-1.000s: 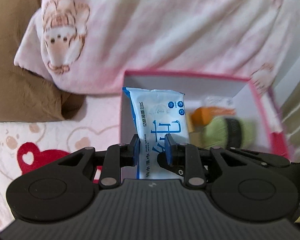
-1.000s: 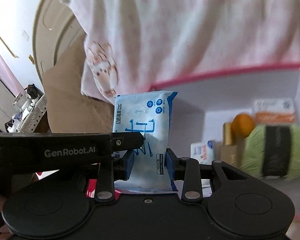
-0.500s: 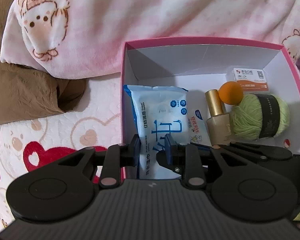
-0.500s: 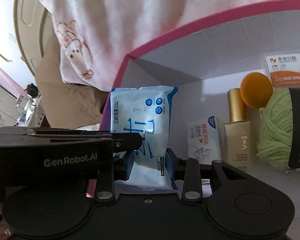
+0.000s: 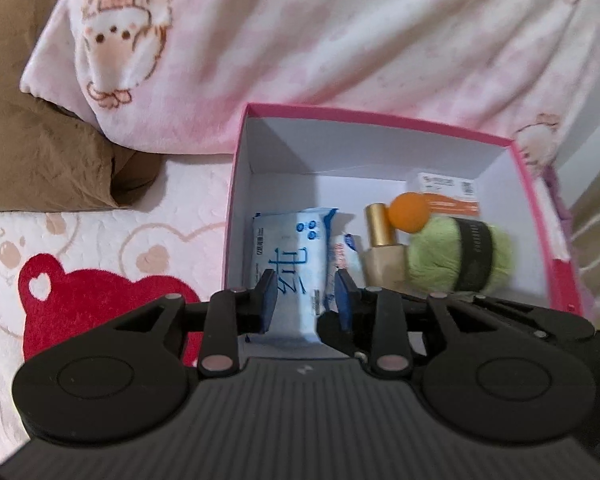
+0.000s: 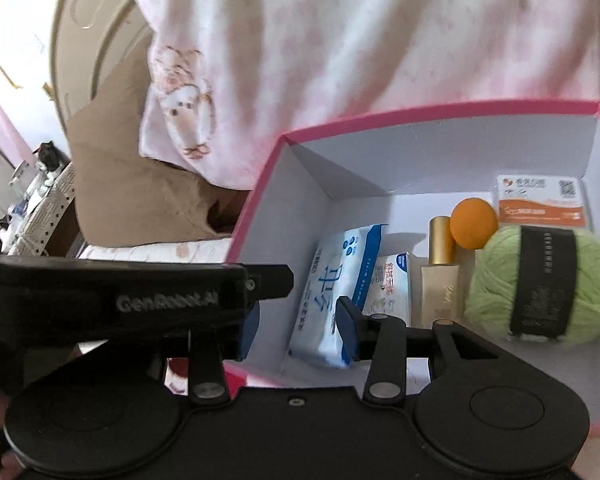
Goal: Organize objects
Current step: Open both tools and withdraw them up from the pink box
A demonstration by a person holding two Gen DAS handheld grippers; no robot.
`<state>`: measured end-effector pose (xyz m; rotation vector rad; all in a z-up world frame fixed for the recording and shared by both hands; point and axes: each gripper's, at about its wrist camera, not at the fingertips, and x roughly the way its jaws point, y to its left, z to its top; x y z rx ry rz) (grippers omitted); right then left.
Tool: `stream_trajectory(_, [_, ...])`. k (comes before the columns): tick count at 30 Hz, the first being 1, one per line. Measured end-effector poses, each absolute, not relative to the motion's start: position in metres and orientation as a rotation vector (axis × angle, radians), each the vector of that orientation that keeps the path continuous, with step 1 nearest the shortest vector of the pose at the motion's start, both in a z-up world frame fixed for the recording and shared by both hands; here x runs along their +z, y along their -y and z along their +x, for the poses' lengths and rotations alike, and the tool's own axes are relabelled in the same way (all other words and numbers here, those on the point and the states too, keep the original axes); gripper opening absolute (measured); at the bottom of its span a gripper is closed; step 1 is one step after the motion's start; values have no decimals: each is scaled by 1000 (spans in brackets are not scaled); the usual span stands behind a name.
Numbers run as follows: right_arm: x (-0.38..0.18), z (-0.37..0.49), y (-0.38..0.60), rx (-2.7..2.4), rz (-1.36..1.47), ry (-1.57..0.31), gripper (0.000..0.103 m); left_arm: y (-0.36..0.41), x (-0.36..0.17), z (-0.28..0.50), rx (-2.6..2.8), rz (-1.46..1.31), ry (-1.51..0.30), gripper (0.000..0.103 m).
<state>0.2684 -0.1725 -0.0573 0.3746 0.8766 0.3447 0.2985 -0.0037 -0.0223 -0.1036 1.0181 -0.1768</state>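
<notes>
A blue-and-white wet wipes pack (image 5: 292, 256) (image 6: 332, 292) rests inside the pink-rimmed white box (image 5: 380, 114) (image 6: 420, 114), against its left wall. My left gripper (image 5: 305, 300) hangs just above the pack's near end. Its jaws are opening, and the pads stand a little off the pack's sides. My right gripper (image 6: 300, 332) is also opening, and the pack lies loose between its fingers. The left gripper's black body (image 6: 140, 300) crosses the right wrist view.
Also in the box are a small tissue pack (image 5: 344, 252), a gold-capped bottle (image 5: 382, 248), an orange ball (image 5: 410, 212), green yarn (image 5: 460, 256) and an orange-white card box (image 5: 448, 192). A pink blanket (image 5: 340, 40) lies behind, a brown pillow (image 5: 40, 140) at left.
Both grippers, which were shut on the upright wipes pack, have widened their jaws. The pack now lies lower in the box's left side, free of the pads.
</notes>
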Motion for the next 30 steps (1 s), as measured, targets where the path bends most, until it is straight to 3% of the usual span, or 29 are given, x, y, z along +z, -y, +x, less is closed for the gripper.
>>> stream_trajectory(7, [-3,218,173,296,228,-854,48,-4,20,257,-261,-77,-1006,37])
stream_trajectory(15, [54,149,173,300,80,-801,56,-14,60,204,-319,-63,-993,45])
stream_trajectory(23, [54,98,170,313,6,-763,61,-9,63,159,-417,-49,-980,48])
stream_trajectory(30, [30,73,164,324,-38,-736,66,-2,27,137,-475,-90,-1010,49])
